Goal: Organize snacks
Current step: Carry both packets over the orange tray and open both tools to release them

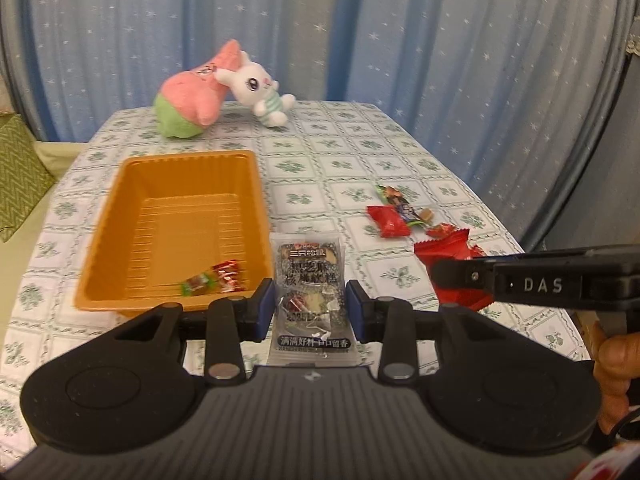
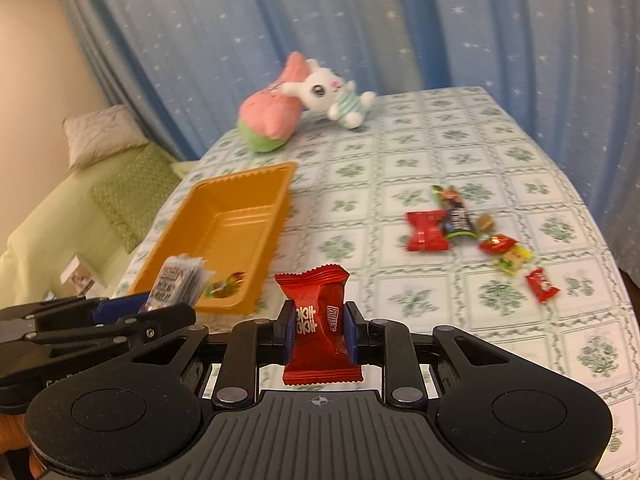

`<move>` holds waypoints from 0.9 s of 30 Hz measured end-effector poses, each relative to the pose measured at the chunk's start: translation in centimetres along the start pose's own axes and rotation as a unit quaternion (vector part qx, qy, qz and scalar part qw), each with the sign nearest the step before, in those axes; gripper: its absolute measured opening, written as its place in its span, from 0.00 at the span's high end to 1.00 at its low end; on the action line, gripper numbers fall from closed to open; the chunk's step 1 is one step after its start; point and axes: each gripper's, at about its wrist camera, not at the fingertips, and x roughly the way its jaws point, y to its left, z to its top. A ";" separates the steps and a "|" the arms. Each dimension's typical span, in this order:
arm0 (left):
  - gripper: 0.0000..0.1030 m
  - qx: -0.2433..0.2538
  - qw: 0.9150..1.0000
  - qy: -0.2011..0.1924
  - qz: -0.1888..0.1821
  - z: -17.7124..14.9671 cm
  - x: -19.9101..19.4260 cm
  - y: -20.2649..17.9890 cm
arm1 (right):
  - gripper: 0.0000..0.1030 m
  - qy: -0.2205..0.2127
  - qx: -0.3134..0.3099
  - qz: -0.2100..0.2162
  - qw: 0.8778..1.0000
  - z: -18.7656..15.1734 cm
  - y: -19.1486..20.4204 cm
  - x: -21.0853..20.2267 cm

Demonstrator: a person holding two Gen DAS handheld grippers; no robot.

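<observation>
**Both hand-held grippers loaded above the bench**

On your far left, beyond the bench edge, a green patterned cushion lies on a pale bed. On the bench, under its green-flowered cloth, the orange tray sits at the left. Two small wrapped candies lie in its near corner, and the rest of its ribbed floor is bare. Behind the tray, at the far edge before the blue starred curtain, a pink and green plush toy leans against a white plush rabbit.

Your left hand-held gripper pinches a grey and clear snack packet with Chinese lettering. The blue pads press on its two long sides, and it hangs just right of the tray's near corner.

Your right hand-held gripper pinches a red snack packet, its crimped top standing up past the pads. From the left wrist view this gripper reaches in from the right, just beside the left one.

To the right, the loose snacks lie on the cloth, well apart from the tray: a red wrapper touching a dark bar with green ends, a small brown sweet, a small red candy, a yellow-green one and, nearest you, another red one.
</observation>
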 end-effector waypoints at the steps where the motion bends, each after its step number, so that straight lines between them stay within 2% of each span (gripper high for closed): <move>1: 0.67 -0.003 1.000 -0.001 0.003 -0.1 -0.3 0.4 | 0.76 0.001 -0.005 0.002 1.000 0.0 0.6 0.1; 17: 0.67 -0.042 0.997 -0.009 0.058 -0.4 -3.4 8.9 | 0.76 0.024 -0.055 0.042 0.997 0.3 7.4 4.4; 27: 0.67 -0.042 0.997 0.002 0.067 1.0 -1.5 12.0 | 0.76 0.034 -0.060 0.052 0.996 1.5 8.7 8.0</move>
